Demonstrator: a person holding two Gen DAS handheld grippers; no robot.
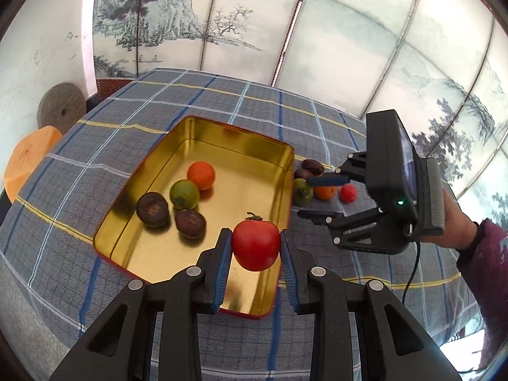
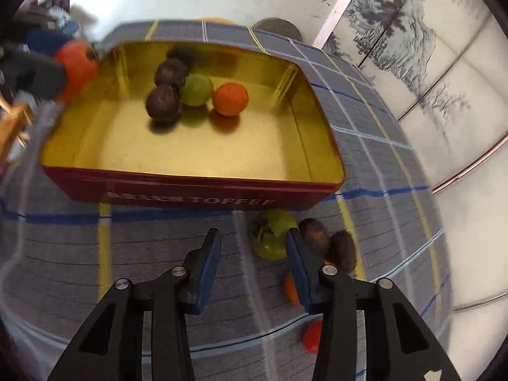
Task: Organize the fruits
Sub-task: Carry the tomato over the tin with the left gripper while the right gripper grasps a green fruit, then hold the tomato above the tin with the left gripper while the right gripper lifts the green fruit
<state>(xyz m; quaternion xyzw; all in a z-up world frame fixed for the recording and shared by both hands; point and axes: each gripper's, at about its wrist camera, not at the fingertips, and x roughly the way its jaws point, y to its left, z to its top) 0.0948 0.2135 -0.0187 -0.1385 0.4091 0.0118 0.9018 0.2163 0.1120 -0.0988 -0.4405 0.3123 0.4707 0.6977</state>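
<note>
The tabletop point(image 1: 317, 120), covered in a grey-blue plaid cloth, carries a rectangular tin point(image 1: 203, 133) with a gold inside and red outer walls; this tin is the landmark for everything else.

Inside the tin, toward its far half in the left wrist view, four fruits sit bunched together: an orange fruit point(image 1: 201, 175), a green fruit point(image 1: 184, 194) touching it, and two dark brown fruits point(image 1: 152, 209) point(image 1: 190, 223) just beside the green one.

Above the near end of the tin, over its inner floor, hangs the left claw point(image 1: 256, 245), clenched on a red tomato point(image 1: 256, 245); both blue pads press its sides and its stem points up.

Outside the tin, on the cloth beside its long red wall, lies a loose cluster: a green tomato point(image 2: 273, 238) nearest the wall, two dark brown fruits point(image 2: 314, 235) point(image 2: 341, 250) touching one another beyond it, an orange fruit point(image 1: 324, 192), and a small red fruit point(image 1: 348, 193) farthest from the tin.

The right claw point(image 2: 254, 262) hovers over the cloth on that same side of the tin, beside the cluster. Its jaws stand apart and released, nothing between them; the green tomato shows just past its fingertips. A hand point(image 1: 457, 219) in a dark red sleeve carries it.
</note>
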